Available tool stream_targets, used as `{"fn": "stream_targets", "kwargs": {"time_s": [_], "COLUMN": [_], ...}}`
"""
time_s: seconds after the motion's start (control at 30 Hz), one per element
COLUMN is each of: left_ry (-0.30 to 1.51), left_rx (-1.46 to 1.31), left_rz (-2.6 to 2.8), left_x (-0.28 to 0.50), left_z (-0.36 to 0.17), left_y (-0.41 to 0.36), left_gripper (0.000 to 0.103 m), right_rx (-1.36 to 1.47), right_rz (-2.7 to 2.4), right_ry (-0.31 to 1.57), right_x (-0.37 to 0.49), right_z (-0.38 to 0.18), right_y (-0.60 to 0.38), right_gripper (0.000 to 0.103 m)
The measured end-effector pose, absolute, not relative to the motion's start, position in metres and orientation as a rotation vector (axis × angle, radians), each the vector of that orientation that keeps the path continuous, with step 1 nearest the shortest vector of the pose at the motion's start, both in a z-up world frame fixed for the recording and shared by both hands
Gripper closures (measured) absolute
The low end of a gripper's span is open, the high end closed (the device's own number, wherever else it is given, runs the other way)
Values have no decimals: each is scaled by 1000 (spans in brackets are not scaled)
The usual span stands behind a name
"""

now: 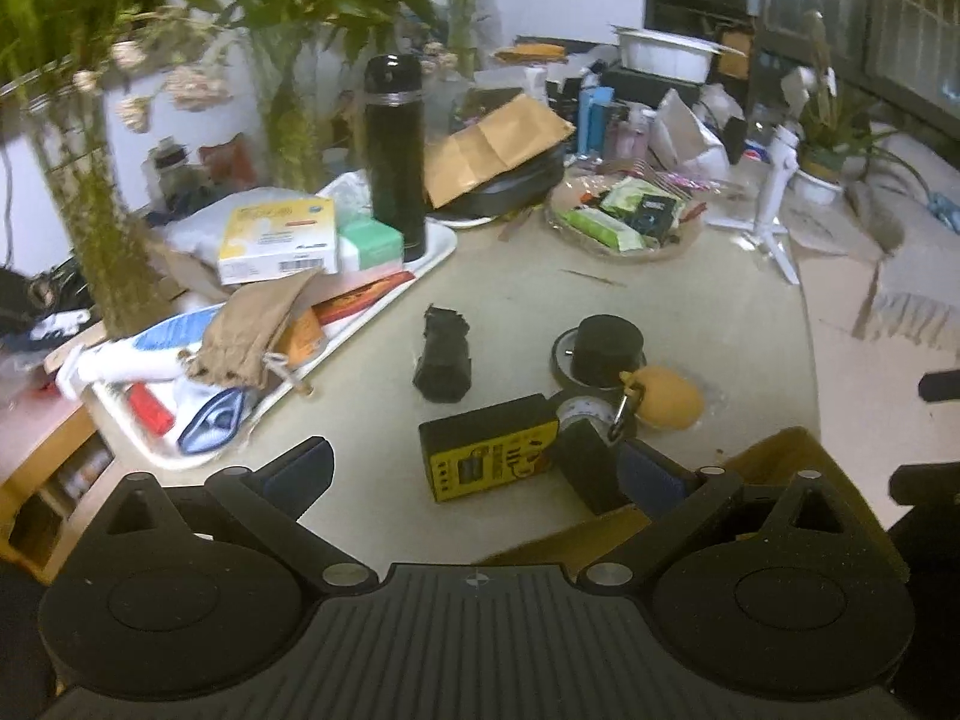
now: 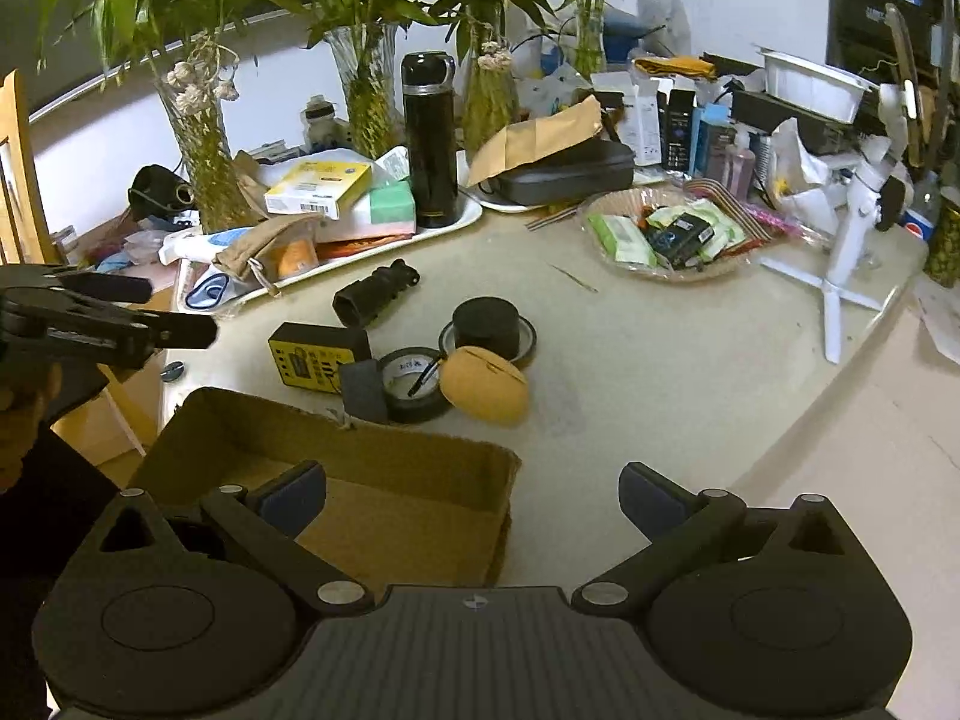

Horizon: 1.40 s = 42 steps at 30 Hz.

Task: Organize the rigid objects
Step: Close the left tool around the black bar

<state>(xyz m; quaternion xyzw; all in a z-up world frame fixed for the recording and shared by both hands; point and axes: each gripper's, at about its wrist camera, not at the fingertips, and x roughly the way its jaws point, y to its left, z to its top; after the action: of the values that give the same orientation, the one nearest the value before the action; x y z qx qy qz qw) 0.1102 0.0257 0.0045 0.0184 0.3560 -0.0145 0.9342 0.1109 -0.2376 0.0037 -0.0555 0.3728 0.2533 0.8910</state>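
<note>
Loose items lie close together on the beige table. They are a yellow-and-black box [image 1: 486, 456] [image 2: 318, 354], a black ribbed piece [image 1: 444, 360] [image 2: 375, 291], and a black cylinder [image 1: 606, 348] [image 2: 486, 321] standing on a ring. With them are a black tape roll [image 2: 414, 384], a grey block [image 2: 363, 390] and an orange egg-shaped thing [image 1: 666, 399] [image 2: 483, 384]. An open cardboard box [image 2: 336, 480] stands just in front of them. My left gripper [image 1: 477, 471] [image 2: 174, 309] hovers open before the yellow box, holding nothing. My right gripper [image 2: 474, 492] is open and empty over the box's right end.
A white tray [image 2: 468, 219] at the back left carries a black thermos [image 2: 429, 144], cartons and a cloth pouch. A glass dish of packets [image 2: 666, 234] and a white tripod [image 2: 840, 264] stand to the right. Vases of bamboo [image 2: 204, 144] line the back. The table edge curves at the right.
</note>
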Motion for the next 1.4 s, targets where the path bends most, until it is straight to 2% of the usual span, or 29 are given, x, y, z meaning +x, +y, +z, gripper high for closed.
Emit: {"fn": "stream_targets", "kwargs": {"time_s": [0.47,0.5,0.57,0.8,0.87,0.93,1.07,1.1,1.33,1.4], "left_ry": [768,773,795,807,812,821,852,858,906,925], "left_rx": [140,148,175,281,309,328,341,344,360,345], "left_rz": [-138,-142,-155,-261,-300,-337,-405,-421,-468,-461], "left_x": [159,162,169,188,194,200,212,214,218,218], "left_z": [-26,-28,-33,-42,-45,-49,-58,-60,-71,-73], "left_y": [35,35,35,29,27,27,26,26,24,26], "left_gripper": [1,9,17,22,30,32,45,51,58,71], "right_rx": [-33,-28,-17,44,69,81,88,88,78,81], "right_rz": [515,515,518,518,515,511,523,525,532,531], "right_ry": [772,771,766,801,820,835,858,859,870,874], "right_x": [121,121,121,126,129,130,131,132,132,134], "right_z": [-1,-1,-1,-3,-6,-8,-10,-10,-12,-12], "right_y": [-243,-244,-246,-252,-254,-255,-256,-257,-257,-257], "right_gripper": [0,0,0,0,0,0,0,0,0,0]}}
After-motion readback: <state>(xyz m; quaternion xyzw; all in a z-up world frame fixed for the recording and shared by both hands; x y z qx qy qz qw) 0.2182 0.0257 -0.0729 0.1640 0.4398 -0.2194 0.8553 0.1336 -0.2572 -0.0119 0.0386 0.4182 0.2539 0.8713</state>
